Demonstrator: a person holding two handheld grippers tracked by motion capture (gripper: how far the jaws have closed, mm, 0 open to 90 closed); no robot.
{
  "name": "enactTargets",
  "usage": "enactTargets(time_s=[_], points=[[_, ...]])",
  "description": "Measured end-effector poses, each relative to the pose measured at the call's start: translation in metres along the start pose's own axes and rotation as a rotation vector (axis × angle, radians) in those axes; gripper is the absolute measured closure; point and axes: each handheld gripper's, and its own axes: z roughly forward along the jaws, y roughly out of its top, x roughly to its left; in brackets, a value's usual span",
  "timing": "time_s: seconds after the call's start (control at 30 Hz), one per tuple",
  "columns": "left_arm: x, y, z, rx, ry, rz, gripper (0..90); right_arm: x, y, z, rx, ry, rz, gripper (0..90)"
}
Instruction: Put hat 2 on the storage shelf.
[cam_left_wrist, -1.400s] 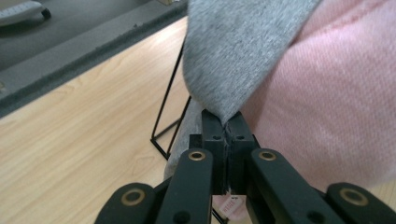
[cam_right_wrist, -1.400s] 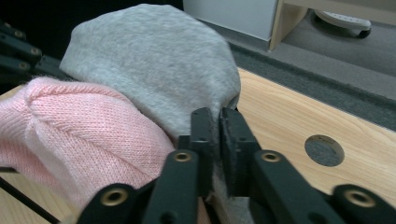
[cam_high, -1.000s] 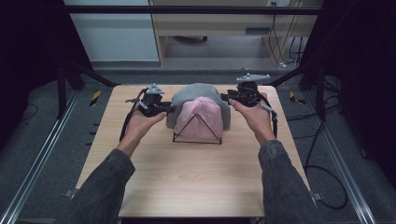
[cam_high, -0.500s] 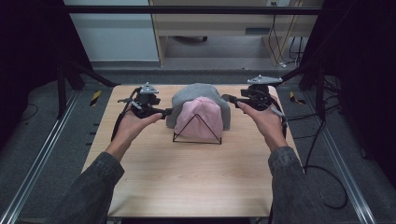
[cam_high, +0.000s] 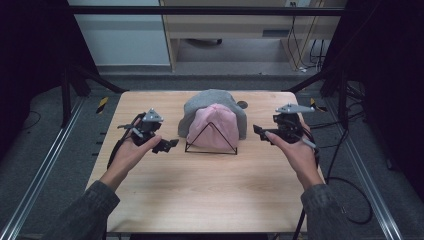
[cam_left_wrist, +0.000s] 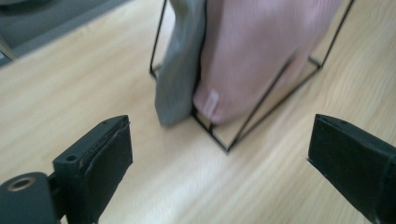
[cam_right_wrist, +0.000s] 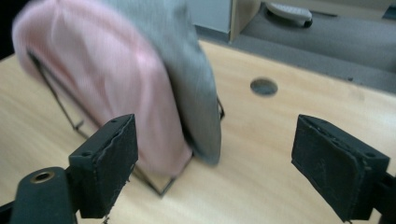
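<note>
A pink knit hat (cam_high: 215, 127) hangs on a black wire triangle stand (cam_high: 212, 151) at the table's middle back, and a grey hat (cam_high: 210, 100) lies over and behind it. My left gripper (cam_high: 166, 145) is open just left of the stand, apart from it. My right gripper (cam_high: 260, 131) is open to the right of the hats, also clear of them. In the left gripper view the pink hat (cam_left_wrist: 261, 51), grey hat (cam_left_wrist: 180, 79) and stand (cam_left_wrist: 228, 149) lie ahead of my left gripper (cam_left_wrist: 219, 135). My right gripper (cam_right_wrist: 217, 135) faces the grey hat (cam_right_wrist: 191, 79) and pink hat (cam_right_wrist: 107, 70).
A round hole (cam_high: 242, 104) is set in the wooden table (cam_high: 210, 200) just right of the grey hat. Cables (cam_high: 345, 180) trail off the table's right edge. Metal frame rails (cam_high: 45, 170) run along both sides on the dark floor.
Both grippers have drawn back from the sides of the grey hat, outward and toward the person. The hats stay on the stand.
</note>
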Motion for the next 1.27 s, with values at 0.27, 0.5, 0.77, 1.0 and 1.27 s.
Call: enactTargets(time_s=[0.27, 0.5, 0.77, 1.0, 1.27], points=[[-0.001, -0.049, 0.012, 0.065, -0.018, -0.033, 6.5, 0.0, -0.068, 0.006, 0.109, -0.008, 0.017, 10.3], [-0.002, -0.085, 0.032, 0.154, -0.016, -0.051, 6.0, 0.0, -0.109, 0.025, 0.201, -0.015, 0.053, 9.6], [-0.002, -0.099, 0.045, 0.195, -0.015, -0.036, 2.3, 0.001, -0.128, 0.036, 0.259, -0.015, 0.066, 10.0], [-0.004, -0.111, 0.044, 0.102, 0.0, -0.037, 0.0, 0.005, -0.141, 0.041, 0.273, -0.064, -0.007, 7.5], [-0.002, -0.115, 0.047, 0.04, 0.013, -0.045, 0.0, 0.005, -0.149, 0.039, 0.2, -0.077, 0.0, 5.4]])
